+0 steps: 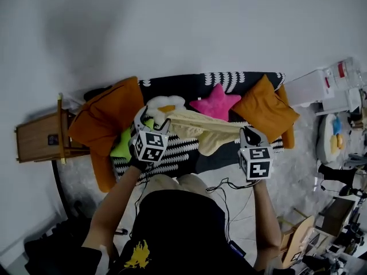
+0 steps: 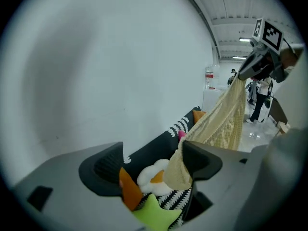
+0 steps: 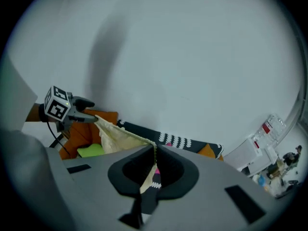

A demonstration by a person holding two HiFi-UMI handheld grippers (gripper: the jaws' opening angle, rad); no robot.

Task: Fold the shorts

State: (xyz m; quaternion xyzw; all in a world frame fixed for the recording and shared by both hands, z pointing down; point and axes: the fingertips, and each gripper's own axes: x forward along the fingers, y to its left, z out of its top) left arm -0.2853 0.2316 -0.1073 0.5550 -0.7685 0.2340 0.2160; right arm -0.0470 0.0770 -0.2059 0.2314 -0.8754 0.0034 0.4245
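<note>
Above sofa (image 1: 179, 87), right gripper (image 1: 248, 132) clamps shorts (image 1: 210, 132) edge; left gripper (image 1: 153, 121) gapes wide.

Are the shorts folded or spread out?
Spread out: the shorts hang stretched between the left gripper and the right gripper, above the sofa, with no fold made.

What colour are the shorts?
Pale cream-yellow; the shorts show best in the head view.

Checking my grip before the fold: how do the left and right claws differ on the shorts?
Left claw stands wide open; right claw is shut. The shorts merely hang against one jaw of the left claw, but are pinched inside the right claw. Shared: the shorts stretch between both.
</note>
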